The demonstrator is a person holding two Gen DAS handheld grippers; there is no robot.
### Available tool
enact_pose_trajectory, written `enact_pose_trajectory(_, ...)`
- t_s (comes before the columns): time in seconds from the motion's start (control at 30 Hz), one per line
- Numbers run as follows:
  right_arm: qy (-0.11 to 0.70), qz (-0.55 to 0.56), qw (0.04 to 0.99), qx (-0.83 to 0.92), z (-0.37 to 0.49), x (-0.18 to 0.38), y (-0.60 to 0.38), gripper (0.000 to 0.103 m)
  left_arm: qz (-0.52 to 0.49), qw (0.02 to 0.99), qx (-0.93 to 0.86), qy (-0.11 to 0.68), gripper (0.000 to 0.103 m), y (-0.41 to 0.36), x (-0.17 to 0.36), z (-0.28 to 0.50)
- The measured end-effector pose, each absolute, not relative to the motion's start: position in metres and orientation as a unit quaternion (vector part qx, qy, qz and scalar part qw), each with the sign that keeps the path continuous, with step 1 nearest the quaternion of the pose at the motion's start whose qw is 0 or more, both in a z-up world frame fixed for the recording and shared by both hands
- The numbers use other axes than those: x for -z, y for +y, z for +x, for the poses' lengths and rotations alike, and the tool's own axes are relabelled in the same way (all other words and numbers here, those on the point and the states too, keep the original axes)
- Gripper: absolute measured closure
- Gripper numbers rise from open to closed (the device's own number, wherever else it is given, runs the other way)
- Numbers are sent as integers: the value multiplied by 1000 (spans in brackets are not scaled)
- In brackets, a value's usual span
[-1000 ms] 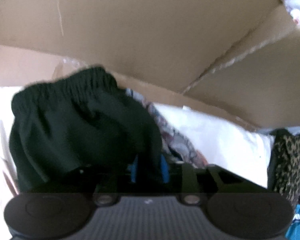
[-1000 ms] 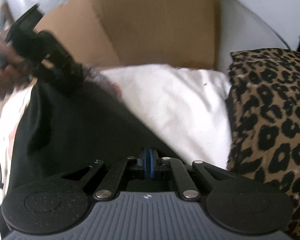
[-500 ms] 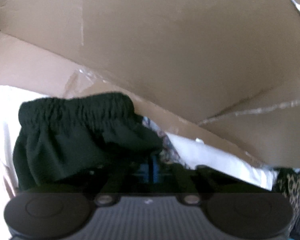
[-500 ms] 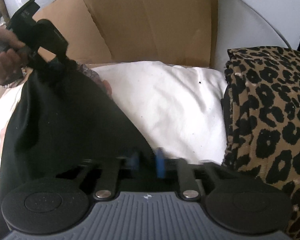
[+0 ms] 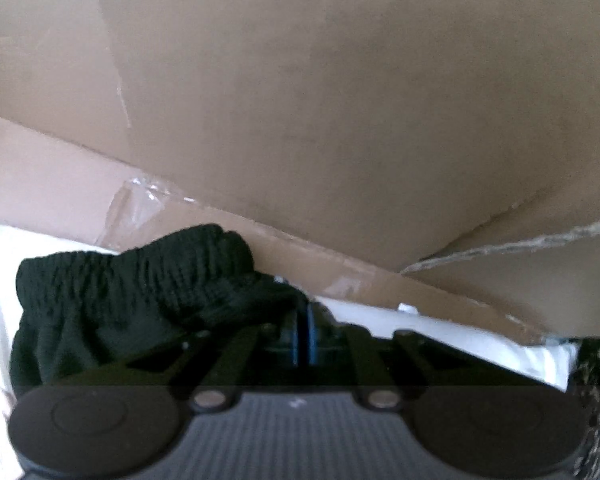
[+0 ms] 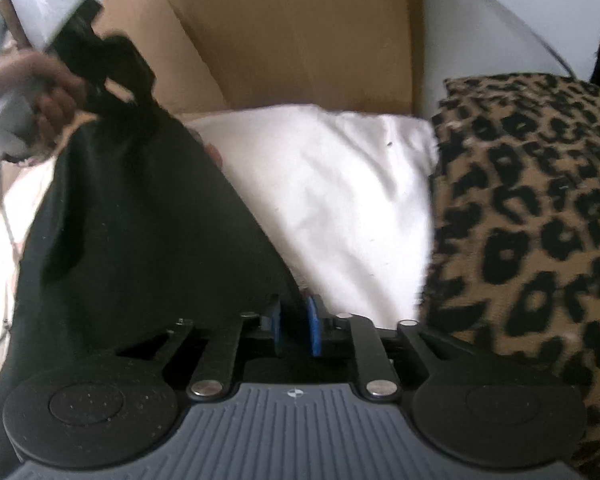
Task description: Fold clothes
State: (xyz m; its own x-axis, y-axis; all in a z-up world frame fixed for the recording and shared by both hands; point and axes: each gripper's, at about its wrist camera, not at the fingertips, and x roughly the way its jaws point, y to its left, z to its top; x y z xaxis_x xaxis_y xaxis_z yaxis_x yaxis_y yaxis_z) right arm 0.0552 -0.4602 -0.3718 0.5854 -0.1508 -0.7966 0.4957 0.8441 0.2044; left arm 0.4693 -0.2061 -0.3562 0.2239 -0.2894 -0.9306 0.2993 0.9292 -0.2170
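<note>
A pair of black shorts (image 6: 140,220) with a gathered elastic waistband (image 5: 132,280) hangs stretched between the two grippers. In the left wrist view my left gripper (image 5: 302,320) has its blue pads almost together on the waistband's end; its jaws are starting to open. The right wrist view shows that same gripper (image 6: 140,108) at the top left, held by a person's hand (image 6: 48,96), with the cloth hanging from it. My right gripper (image 6: 294,320) is at the garment's lower corner. Its jaws are opening: the pads stand apart, with black cloth in the gap.
A brown cardboard box wall (image 5: 300,100) stands close behind the shorts, seen also as cardboard (image 6: 300,32) at the back. A white pillow (image 6: 340,184) lies under the garment. A leopard-print fabric (image 6: 532,220) lies to the right.
The left gripper's pads closed on the waistband and it moved nearer the cardboard. The right gripper's pads, shut a second ago, have parted.
</note>
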Motion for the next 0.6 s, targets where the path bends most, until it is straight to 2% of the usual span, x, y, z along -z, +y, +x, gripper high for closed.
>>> enact_pose_trajectory(0.03, 411, 212, 867, 182, 49, 367, -465, 80, 13, 782, 195, 592, 90, -207, 353, 469)
enact_pose_trajectory(0.1, 409, 212, 870, 174, 39, 358, -471, 80, 28, 783, 207, 586, 77, -207, 345, 467)
enact_pose_trajectory(0.23, 399, 204, 876, 180, 30, 347, -476, 80, 48, 787, 219, 574, 69, -198, 325, 460)
enact_pose_trajectory(0.43, 378, 214, 882, 179, 43, 352, -462, 80, 110, 795, 231, 550, 69, -182, 298, 450)
enact_pose_trajectory(0.6, 383, 208, 884, 167, 63, 360, -448, 80, 125, 782, 240, 562, 70, -170, 297, 458)
